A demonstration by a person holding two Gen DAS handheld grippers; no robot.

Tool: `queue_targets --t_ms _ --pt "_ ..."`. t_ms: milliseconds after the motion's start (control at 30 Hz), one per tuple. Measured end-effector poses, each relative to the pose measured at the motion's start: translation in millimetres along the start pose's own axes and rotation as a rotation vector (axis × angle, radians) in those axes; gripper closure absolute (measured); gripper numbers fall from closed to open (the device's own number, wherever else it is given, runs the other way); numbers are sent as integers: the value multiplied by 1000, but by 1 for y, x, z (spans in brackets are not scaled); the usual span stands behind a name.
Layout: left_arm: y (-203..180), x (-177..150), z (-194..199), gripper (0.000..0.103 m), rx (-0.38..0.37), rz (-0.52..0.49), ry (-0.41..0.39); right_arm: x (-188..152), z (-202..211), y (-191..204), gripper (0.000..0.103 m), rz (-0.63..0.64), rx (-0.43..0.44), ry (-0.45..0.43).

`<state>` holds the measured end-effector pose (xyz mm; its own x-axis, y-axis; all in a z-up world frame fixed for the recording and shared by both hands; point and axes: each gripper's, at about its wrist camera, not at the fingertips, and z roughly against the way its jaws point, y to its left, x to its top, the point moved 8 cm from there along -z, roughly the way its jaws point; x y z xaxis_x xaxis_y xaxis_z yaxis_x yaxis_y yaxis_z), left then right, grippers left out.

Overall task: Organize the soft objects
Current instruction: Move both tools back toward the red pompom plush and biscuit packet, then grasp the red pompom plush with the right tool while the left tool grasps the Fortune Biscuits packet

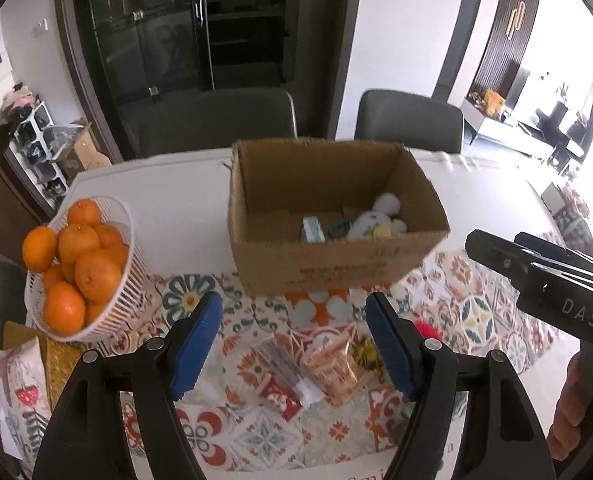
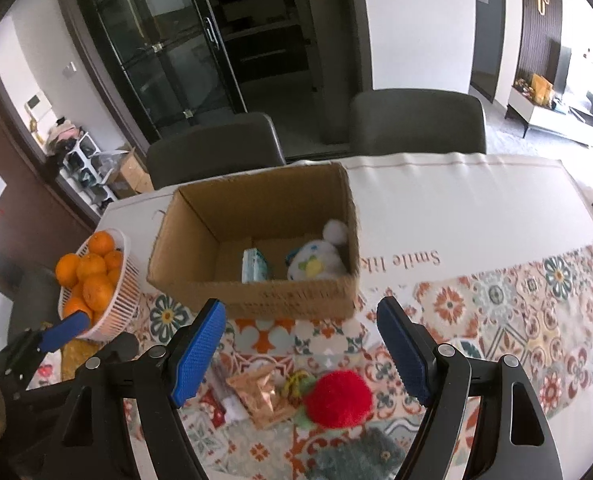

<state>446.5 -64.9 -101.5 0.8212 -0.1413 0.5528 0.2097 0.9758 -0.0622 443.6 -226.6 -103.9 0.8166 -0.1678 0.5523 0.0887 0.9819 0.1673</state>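
Right gripper (image 2: 300,346) jaws spread wide, nothing held, hovering over the red pompom (image 2: 338,398) on the patterned cloth (image 2: 496,320), likely the next pick. Left gripper (image 1: 290,344) also wide and empty above the snack packets (image 1: 336,364). Cardboard box (image 2: 256,296) just behind already holds 1 white plush (image 2: 316,260) and a small pack (image 2: 254,266). Pompom is fuzzy and round with a green bit, so it should squash easily. Orange basket (image 2: 108,308) to the left.

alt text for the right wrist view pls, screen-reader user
The open right claw hovers over a red pompom and snack packets on a patterned tablecloth. Behind them, a cardboard box holds a white plush toy; a basket of oranges stands left.
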Motion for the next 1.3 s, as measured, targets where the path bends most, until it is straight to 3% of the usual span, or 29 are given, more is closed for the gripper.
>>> queue_targets --t_ms 667,1300 --pt "-26 -66 -48 29 -86 -57 187 -71 -33 -34 24 -123 2 139" --pt "-43 -96 -109 29 -145 -95 350 -119 -90 -57 24 -252 33 313"
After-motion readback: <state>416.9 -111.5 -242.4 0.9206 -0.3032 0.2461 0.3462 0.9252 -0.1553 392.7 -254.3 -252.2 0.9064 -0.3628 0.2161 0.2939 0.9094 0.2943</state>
